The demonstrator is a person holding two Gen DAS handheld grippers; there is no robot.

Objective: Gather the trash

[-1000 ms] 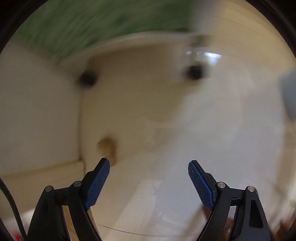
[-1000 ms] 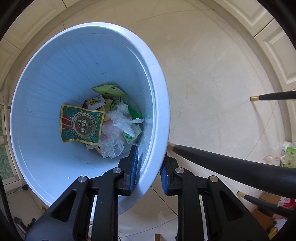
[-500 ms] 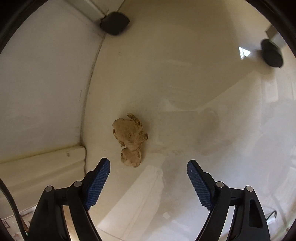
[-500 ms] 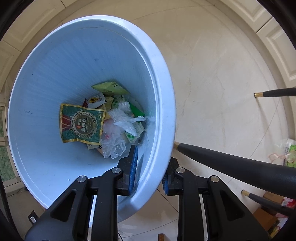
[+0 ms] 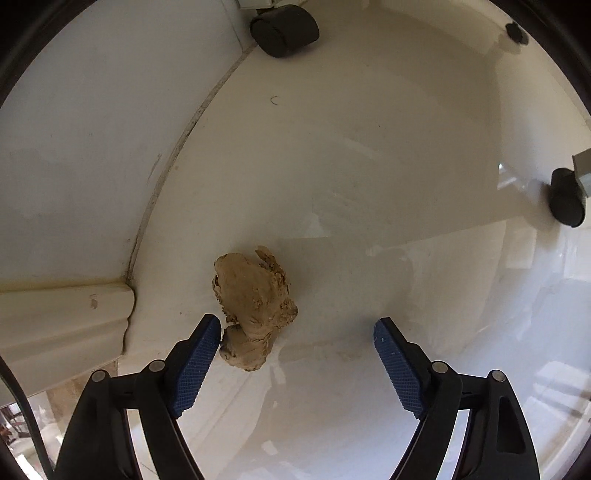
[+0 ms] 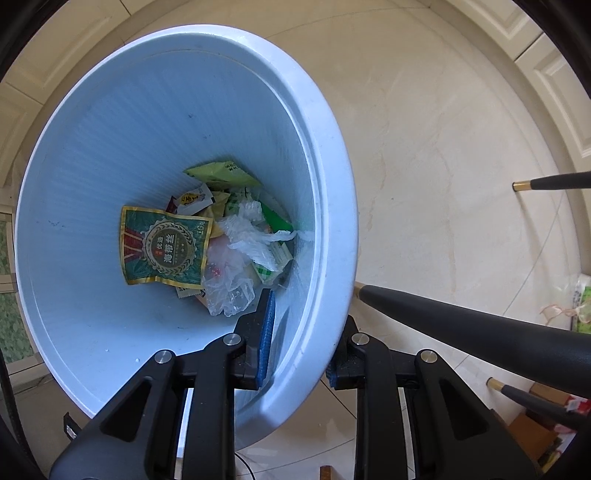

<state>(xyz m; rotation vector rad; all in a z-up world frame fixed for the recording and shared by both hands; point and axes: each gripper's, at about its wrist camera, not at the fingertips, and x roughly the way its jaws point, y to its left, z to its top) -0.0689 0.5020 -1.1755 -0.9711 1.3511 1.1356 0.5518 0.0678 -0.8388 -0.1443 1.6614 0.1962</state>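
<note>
1. Left claw point(image 5: 297, 334), jaws wide, hovers over crumpled brown paper point(image 5: 253, 308) on the floor near the baseboard corner; the wad sits off-centre, touching its left pad
2. Right claw point(image 6: 299, 332) pinches the blue bin point(image 6: 332, 206) rim

Handheld tools, two units

Left tool point(image 5: 297, 345) and right tool point(image 6: 300, 332) are showing black angular linkage arms, silver round screws, blue textured pads point(image 5: 194, 365), black cable edging left.

Crumpled wad point(image 5: 255, 306): tan-brown, mottled.
Floor point(image 5: 369, 166): glossy cream, faint marbling.
Castor wheels point(image 5: 284, 29): black.
Left tool point(image 5: 297, 345): black frame, blue cross-hatched pads.
Bin point(image 6: 110, 147): pale blue, finely ribbed inside.
Packet point(image 6: 164, 247): green, gold border, round emblem.
Plastic bag point(image 6: 236, 273): clear-white.
Chair legs point(image 6: 480, 332): black, gold tips.
</note>
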